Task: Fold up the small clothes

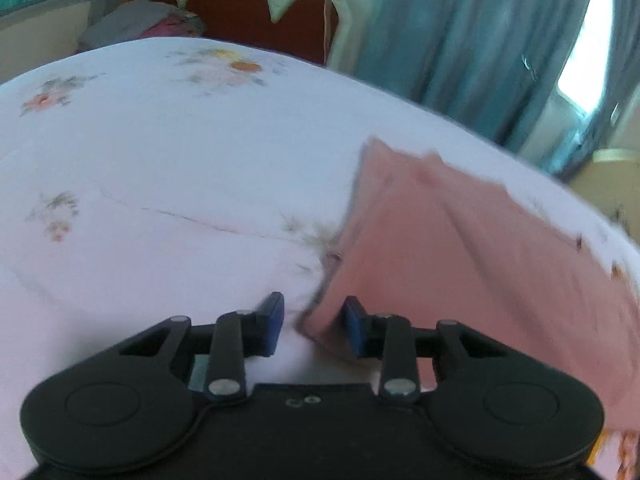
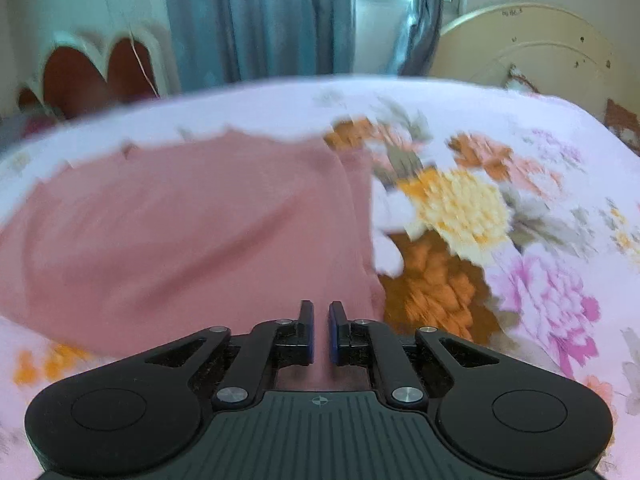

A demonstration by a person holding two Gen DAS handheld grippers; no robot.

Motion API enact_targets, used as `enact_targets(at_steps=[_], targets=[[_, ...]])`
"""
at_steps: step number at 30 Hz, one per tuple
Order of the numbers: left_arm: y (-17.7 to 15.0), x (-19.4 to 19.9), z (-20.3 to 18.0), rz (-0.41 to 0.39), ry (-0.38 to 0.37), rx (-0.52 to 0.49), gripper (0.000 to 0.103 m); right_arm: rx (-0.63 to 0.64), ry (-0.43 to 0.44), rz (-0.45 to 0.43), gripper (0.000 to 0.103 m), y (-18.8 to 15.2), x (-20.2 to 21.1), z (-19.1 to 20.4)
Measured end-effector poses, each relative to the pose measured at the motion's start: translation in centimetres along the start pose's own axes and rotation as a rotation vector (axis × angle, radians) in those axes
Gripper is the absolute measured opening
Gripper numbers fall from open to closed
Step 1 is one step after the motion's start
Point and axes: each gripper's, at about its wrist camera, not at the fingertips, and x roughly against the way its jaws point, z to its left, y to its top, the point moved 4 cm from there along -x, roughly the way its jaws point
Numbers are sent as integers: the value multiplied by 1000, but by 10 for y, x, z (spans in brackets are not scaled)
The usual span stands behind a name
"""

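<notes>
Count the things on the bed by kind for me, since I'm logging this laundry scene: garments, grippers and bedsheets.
Pink garment: 1
Grippers: 2, the left gripper and the right gripper
Floral bedsheet: 1
Total: 4
</notes>
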Motion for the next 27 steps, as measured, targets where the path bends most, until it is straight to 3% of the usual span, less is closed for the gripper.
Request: enact_targets(at_steps=[1,3,5,6,7,10,12,17,23,25,27], targets=[[-2,4,4,-10,22,15,39,-20,15,-13,8,-3,2,-4],[-7,14,13,-35,84,40,62,-26,15,-17,8,-6,8,-7],[-13,24,17,-40,110,71,68,-25,27,-39,8,-6,16,-7],[-14,32,16,-49,111,97,77,-29,43,-55,8,-5,20,-6],[-14,38,13,-67,74,122,77,-34,56,-69,8,-3,24,-5],[-21,45,-1,-62,-156,226,75,-63,136,-114,8,7,35,4],[-27,32,-7,-19,-219,304,69,-78,201,-140,8,17,41,16],[-25,-1,-2,-93,-307,472,70,-98,325,-146,8,42,37,52],[-7,-26,-14,-152,-351,482,68,-55,365,-108,8,69,2,112],[-3,-33,-19,-148,-351,484,61,-45,368,-88,8,74,-13,130],[1,-41,-19,-128,-351,503,47,-46,375,-70,8,80,-27,145]])
